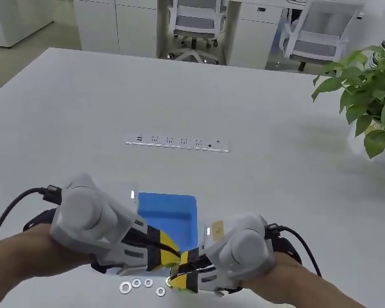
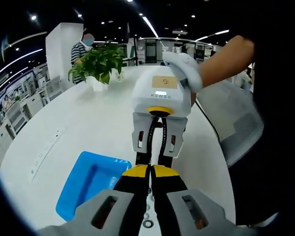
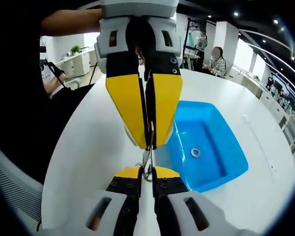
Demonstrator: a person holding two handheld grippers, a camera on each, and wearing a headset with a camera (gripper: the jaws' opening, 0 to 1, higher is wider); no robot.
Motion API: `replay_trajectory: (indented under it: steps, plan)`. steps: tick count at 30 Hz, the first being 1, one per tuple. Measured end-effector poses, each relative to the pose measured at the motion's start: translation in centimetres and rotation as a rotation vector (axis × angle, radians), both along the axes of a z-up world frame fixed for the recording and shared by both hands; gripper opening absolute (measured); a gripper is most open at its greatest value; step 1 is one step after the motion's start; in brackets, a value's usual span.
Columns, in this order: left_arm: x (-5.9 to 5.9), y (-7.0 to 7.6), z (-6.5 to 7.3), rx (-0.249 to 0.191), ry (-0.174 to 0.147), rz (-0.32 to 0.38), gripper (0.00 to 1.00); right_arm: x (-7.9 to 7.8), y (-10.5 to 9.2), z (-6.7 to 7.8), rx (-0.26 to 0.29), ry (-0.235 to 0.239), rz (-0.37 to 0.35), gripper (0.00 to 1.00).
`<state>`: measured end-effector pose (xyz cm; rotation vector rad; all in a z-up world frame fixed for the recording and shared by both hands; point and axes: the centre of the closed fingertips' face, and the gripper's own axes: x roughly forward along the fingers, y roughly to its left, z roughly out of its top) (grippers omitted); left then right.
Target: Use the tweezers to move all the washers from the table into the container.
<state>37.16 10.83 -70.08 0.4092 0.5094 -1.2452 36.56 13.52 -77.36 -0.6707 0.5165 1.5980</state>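
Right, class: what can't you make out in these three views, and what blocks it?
Tweezers tips: right gripper view, buried between yellow jaws.
Washers on the table: head view, the right gripper may cover some, so no count.
Container near wall: head view, behind the left gripper.

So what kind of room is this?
Probably an office: swivel chairs at the far side, a big white table with a socket strip on it, and a potted plant.

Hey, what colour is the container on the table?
The container is plain bright blue, with no pattern; the right gripper view shows it best.
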Motion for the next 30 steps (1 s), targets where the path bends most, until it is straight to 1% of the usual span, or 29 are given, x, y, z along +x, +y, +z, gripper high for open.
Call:
replay_trajectory:
  steps: [12, 15, 18, 20, 23, 30]
  plan:
    - [0.02, -0.15, -0.01, 0.003, -0.001, -0.002, 0.06, 0.05, -0.11, 0.04, 0.001, 0.023, -0.019, 0.08]
    - [0.02, -0.10, -0.02, 0.009, -0.008, -0.006, 0.06, 0.04, -0.11, 0.03, 0.002, 0.025, -0.019, 0.08]
    - [-0.03, 0.01, -0.10, 0.016, -0.009, -0.006, 0.06, 0.01, -0.07, -0.01, 0.003, 0.029, -0.019, 0.08]
    - [-0.07, 0.14, -0.23, 0.023, -0.008, -0.006, 0.08, 0.01, -0.05, 0.02, 0.003, 0.027, -0.019, 0.08]
    - [-0.15, 0.21, -0.11, 0.020, -0.008, -0.003, 0.12, 0.04, -0.01, 0.21, 0.009, 0.028, -0.025, 0.08]
    - [-0.29, 0.68, 0.46, -0.005, -0.010, 0.018, 0.22, -0.17, 0.00, 0.51, 0.008, 0.023, -0.019, 0.08]
